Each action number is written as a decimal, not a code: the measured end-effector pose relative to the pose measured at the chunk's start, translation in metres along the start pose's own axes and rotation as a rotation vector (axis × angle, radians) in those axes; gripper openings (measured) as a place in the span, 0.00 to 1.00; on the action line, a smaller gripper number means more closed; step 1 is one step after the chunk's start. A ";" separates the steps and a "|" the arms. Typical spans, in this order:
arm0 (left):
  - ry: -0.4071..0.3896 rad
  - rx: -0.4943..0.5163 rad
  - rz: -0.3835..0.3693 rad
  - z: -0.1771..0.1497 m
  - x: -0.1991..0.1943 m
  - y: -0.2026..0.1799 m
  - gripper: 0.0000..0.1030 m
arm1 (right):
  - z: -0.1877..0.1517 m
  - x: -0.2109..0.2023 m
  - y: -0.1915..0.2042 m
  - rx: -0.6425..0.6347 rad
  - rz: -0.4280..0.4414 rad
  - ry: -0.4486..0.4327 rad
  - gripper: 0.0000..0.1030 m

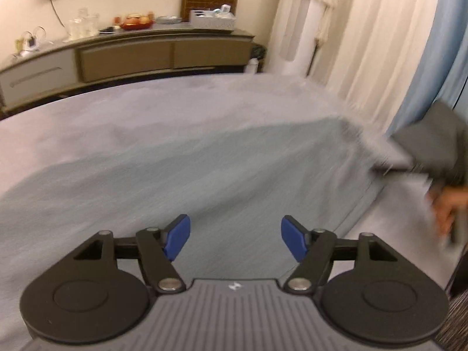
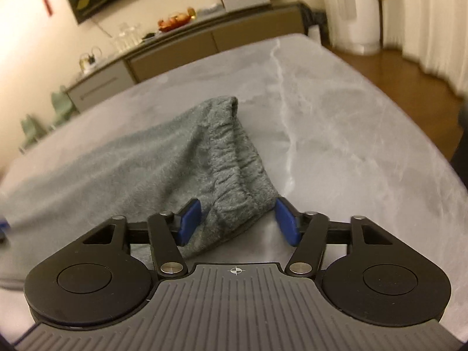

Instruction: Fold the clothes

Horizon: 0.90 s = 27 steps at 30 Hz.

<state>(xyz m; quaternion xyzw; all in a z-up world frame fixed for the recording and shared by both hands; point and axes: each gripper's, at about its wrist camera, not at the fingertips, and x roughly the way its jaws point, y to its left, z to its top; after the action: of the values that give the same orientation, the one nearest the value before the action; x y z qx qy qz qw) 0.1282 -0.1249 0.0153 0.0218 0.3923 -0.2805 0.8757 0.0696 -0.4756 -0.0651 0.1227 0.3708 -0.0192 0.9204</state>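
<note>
Nearest, the right gripper stands with fingers parted around the gathered elastic waistband of a grey-green fleece garment spread on the grey marbled table, its pads not visibly pressing; the left gripper hangs wide open and empty over the same cloth. Soft, light and limp, the garment would likely sag and drape; the thick waistband corner seems the firmest hold. No readable writing appears anywhere.

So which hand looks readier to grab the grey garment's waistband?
Probably right: its open fingers straddle the waistband corner. The left gripper hovers, open, over plain fabric.
</note>
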 end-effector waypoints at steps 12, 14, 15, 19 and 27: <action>0.160 0.155 -0.070 0.112 0.144 -0.180 0.80 | -0.027 -0.028 0.067 -0.490 -0.148 -0.204 0.12; 0.235 0.200 -0.014 0.108 0.174 -0.190 0.79 | -0.035 -0.031 0.075 -0.567 -0.144 -0.224 0.12; 0.259 0.219 0.023 0.106 0.186 -0.192 0.70 | -0.038 -0.033 0.078 -0.602 -0.140 -0.235 0.12; 0.240 0.185 0.047 0.094 0.183 -0.169 0.17 | -0.048 -0.038 0.083 -0.683 -0.115 -0.259 0.12; 0.081 -0.202 0.061 0.032 0.068 -0.013 0.27 | -0.035 -0.092 0.079 -0.560 0.257 -0.257 0.31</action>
<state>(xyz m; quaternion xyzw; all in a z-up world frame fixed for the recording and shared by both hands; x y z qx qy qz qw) 0.1790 -0.1764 -0.0079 -0.0435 0.4527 -0.2118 0.8650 -0.0106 -0.3958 -0.0098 -0.0927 0.2240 0.1842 0.9525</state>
